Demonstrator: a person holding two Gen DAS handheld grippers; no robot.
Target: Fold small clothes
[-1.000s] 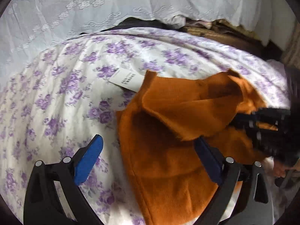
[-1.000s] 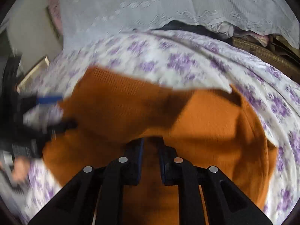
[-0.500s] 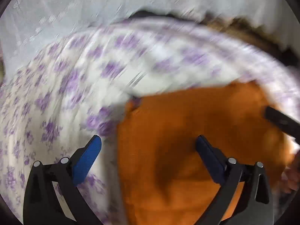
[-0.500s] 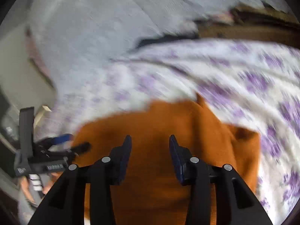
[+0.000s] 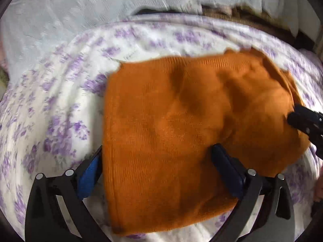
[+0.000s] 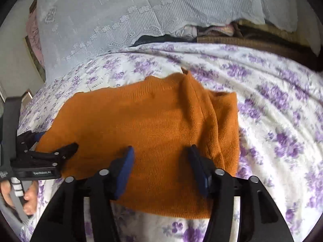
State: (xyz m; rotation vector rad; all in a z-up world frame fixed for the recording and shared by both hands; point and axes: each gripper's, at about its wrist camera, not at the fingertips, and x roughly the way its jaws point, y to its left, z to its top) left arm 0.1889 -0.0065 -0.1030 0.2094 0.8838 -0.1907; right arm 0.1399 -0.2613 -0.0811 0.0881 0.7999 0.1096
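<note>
An orange knit garment (image 5: 181,125) lies folded on the purple-flowered bedspread (image 5: 50,100); it also shows in the right wrist view (image 6: 157,125). My left gripper (image 5: 157,169) is open, its fingers astride the garment's near left part, the left finger partly hidden under the cloth edge. My right gripper (image 6: 161,161) is open just above the garment's near edge. The left gripper shows at the left of the right wrist view (image 6: 50,151); the right gripper's tip shows at the right edge of the left wrist view (image 5: 302,121).
A white lace cloth (image 6: 141,10) hangs at the back over piled clothes and a woven basket (image 6: 252,38). A white paper tag (image 6: 97,85) lies on the bedspread (image 6: 282,111) beyond the garment. The bed falls away at the left by a wall.
The right gripper opened and let go of the garment. The lifted flap was laid over, so the garment now lies flat and folded. Both grippers moved in over its near edge.
</note>
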